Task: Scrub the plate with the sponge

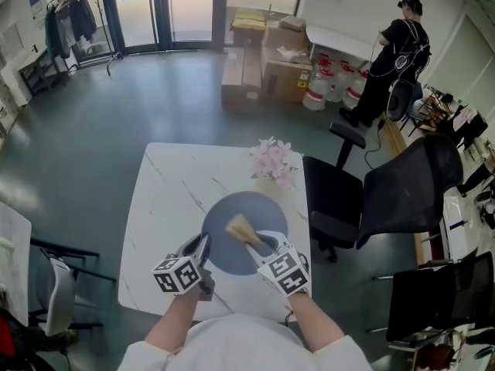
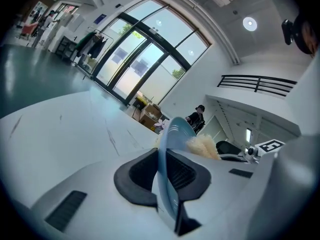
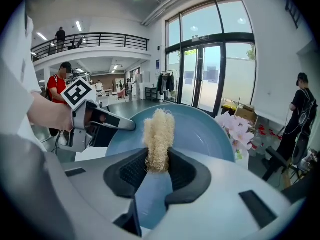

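Observation:
A round grey-blue plate (image 1: 232, 247) is held over the white marble table (image 1: 170, 207), tilted. My left gripper (image 1: 203, 247) is shut on the plate's left rim; in the left gripper view the plate (image 2: 170, 154) stands edge-on between the jaws. My right gripper (image 1: 261, 246) is shut on a tan loofah sponge (image 1: 241, 229), which lies against the plate's face. In the right gripper view the sponge (image 3: 159, 139) sticks up from the jaws in front of the plate (image 3: 200, 134), with the left gripper (image 3: 127, 125) at the plate's left edge.
Pink flowers (image 1: 272, 161) stand at the table's far right edge. Black office chairs (image 1: 387, 199) are just right of the table. Cardboard boxes (image 1: 263, 68) and a person (image 1: 394, 52) are far behind. A white chair (image 1: 54, 292) stands at the left.

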